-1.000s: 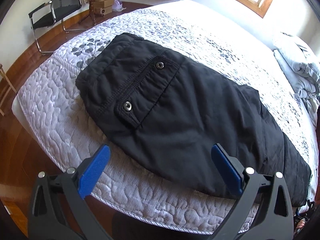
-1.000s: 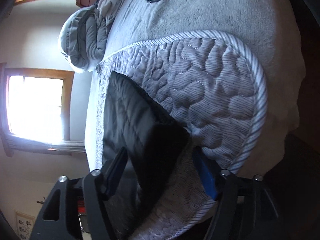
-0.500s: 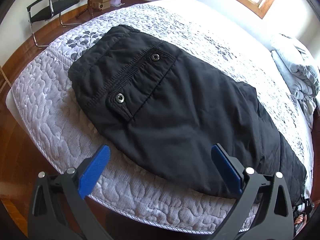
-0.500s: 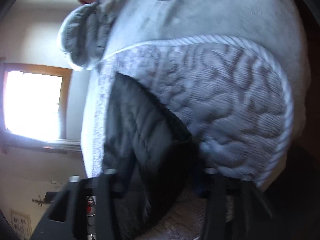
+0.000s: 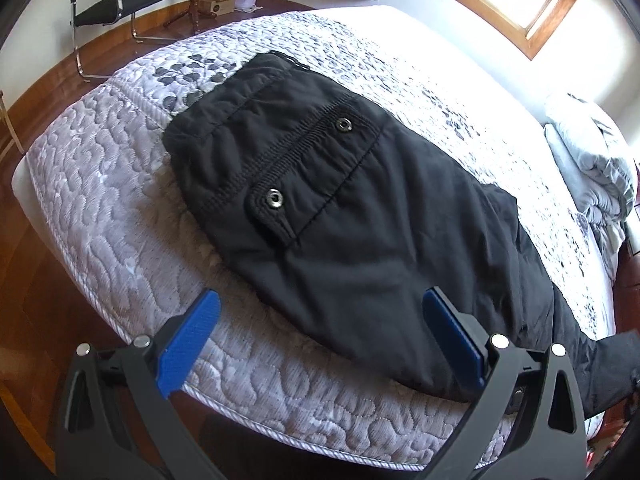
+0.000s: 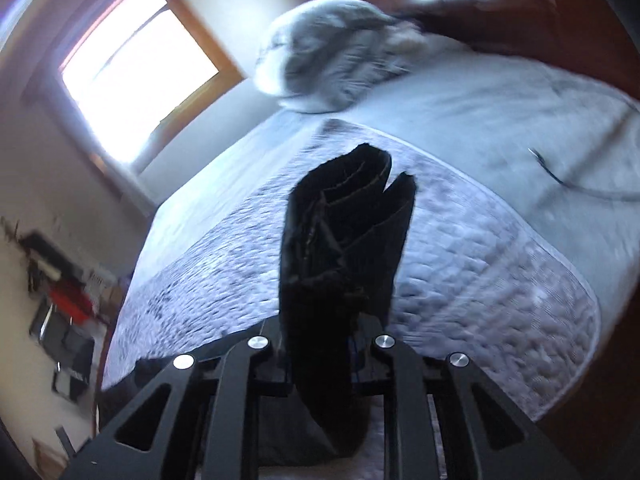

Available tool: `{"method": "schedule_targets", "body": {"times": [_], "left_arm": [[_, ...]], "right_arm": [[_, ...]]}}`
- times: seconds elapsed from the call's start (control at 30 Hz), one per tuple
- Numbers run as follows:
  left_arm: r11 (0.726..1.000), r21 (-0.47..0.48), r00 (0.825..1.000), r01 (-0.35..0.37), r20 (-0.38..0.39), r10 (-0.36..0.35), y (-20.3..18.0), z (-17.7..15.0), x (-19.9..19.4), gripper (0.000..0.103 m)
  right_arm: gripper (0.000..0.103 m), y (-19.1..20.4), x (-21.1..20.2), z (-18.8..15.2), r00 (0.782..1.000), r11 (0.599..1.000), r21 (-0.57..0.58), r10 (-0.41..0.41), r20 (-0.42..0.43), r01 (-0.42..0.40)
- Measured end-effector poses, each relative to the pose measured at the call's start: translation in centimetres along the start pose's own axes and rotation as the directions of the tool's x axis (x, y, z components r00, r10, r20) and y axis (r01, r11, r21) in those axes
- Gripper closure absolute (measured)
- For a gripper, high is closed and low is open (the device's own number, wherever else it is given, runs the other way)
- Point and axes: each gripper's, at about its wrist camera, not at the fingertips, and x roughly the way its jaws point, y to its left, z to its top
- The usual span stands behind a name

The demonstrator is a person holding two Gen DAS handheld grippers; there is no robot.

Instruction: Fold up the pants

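Note:
Black pants [image 5: 352, 220] lie folded lengthwise on the quilted bed, waistband at the far left with two metal snaps, legs running off to the right. My left gripper [image 5: 324, 340] is open and empty, hovering over the pants' near edge by the bed's front edge. My right gripper [image 6: 320, 356] is shut on the pants' leg ends [image 6: 348, 240], which stand up bunched between the jaws, lifted above the bed.
The grey quilted mattress cover [image 5: 104, 208] ends at a rounded edge near me, with wooden floor below. A rumpled grey duvet [image 5: 592, 160] lies at the head end, also in the right wrist view [image 6: 336, 48]. A black chair [image 5: 120, 0] and boxes stand beyond the bed. A cable [image 6: 576, 184] lies on the sheet.
My right gripper has closed on the leg ends and lifted them, swinging its view round. My left gripper stayed open and shifted slightly over the pants.

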Motion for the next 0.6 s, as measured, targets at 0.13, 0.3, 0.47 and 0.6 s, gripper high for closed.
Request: {"method": "schedule_targets", "body": {"times": [0.13, 0.3, 0.47, 0.6], "left_arm": [[1.0, 0.004, 1.0, 0.001, 0.017, -0.001, 0.4, -0.1, -0.5, 0.002], [0.999, 0.033, 0.999, -0.005, 0.048, 0.003, 0.4, 0.1, -1.5, 0.002], [0.999, 0.051, 0.997, 0.002, 0.083, -0.006, 0.3, 0.3, -2.7, 0.002], [0.998, 0.066, 0.995, 0.002, 0.104, -0.009, 0.2, 0.4, -3.3, 0.002]], "right_arm": [[0.084, 7.0, 0.5, -0.4, 0.998, 0.987, -0.153, 0.054, -0.012, -0.055], [0.084, 13.9, 1.9, -2.7, 0.993, 0.938, -0.326, 0.098, -0.066, -0.114], [0.084, 17.5, 3.8, -5.4, 0.983, 0.903, -0.398, 0.116, -0.139, -0.163], [0.084, 19.9, 4.8, -7.8, 0.975, 0.88, -0.436, 0.115, -0.191, -0.189]]}}
